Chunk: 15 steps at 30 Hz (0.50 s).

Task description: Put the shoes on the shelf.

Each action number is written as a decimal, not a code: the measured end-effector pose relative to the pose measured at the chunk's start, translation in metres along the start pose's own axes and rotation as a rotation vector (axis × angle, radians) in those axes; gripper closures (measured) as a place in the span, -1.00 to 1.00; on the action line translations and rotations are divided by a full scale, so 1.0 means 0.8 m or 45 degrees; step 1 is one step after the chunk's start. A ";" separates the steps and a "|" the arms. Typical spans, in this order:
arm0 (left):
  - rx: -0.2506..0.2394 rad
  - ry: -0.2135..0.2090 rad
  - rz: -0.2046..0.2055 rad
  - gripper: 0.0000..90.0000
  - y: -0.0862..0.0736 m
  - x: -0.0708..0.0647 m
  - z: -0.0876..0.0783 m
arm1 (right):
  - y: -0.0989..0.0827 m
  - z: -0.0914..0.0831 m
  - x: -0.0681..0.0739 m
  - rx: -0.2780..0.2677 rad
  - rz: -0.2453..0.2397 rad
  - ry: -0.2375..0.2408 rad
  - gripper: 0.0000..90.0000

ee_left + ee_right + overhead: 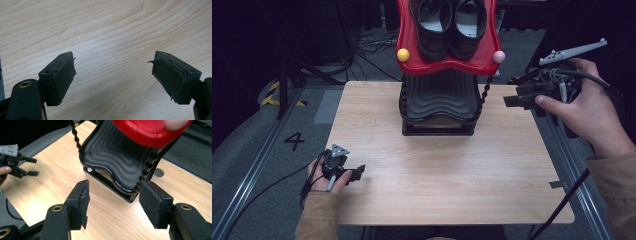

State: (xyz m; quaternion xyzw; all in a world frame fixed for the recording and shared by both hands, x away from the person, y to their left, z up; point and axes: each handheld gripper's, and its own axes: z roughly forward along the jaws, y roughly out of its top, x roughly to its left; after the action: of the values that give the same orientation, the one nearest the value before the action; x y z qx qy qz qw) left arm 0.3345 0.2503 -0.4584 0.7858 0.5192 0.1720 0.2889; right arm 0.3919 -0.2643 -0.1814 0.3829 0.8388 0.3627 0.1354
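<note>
Left claw (360, 171): wide open, empty, over table (437, 165) | right claw (112, 202): wide open, empty, near shoe rack (112, 160)

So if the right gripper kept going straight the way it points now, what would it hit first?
Probably the black lower shelf of the shoe rack; the right gripper, jaws open and empty, points at its near corner, though depth is hard to judge.

A lab or recording studio: black drapes beyond the left claw (357, 172), metal floor rails (249, 165) left of it, loose cables (372, 42) and a taped floor number (294, 141) nearby.
</note>
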 end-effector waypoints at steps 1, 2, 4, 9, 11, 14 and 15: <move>-0.009 -0.006 -0.003 -0.58 -0.001 0.000 0.000 | -0.006 0.004 -0.002 -0.001 0.005 0.009 -0.06; -0.009 0.001 0.001 -0.58 -0.002 -0.001 -0.001 | -0.012 0.008 -0.004 -0.001 -0.001 0.012 -0.06; -0.009 0.000 0.000 -0.58 -0.002 -0.001 -0.002 | -0.018 0.012 -0.005 -0.001 -0.012 0.015 -0.06; -0.022 0.009 -0.004 -0.59 -0.003 -0.001 -0.004 | -0.052 0.039 -0.013 0.019 -0.056 0.040 -0.09; -0.020 0.001 -0.007 -0.59 -0.003 -0.001 -0.004 | -0.059 0.046 -0.016 0.020 -0.062 0.044 -0.09; -0.019 0.000 0.001 -0.59 -0.004 -0.002 -0.004 | -0.076 0.060 -0.021 0.025 -0.075 0.072 -0.10; -0.017 -0.002 0.003 -0.59 -0.004 -0.003 -0.004 | -0.083 0.066 -0.022 0.030 -0.079 0.082 -0.11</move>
State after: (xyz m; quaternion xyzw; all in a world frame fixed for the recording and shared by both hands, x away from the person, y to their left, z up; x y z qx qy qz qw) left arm 0.3293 0.2503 -0.4580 0.7846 0.5169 0.1751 0.2942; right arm 0.3940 -0.2802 -0.2662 0.3464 0.8583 0.3607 0.1148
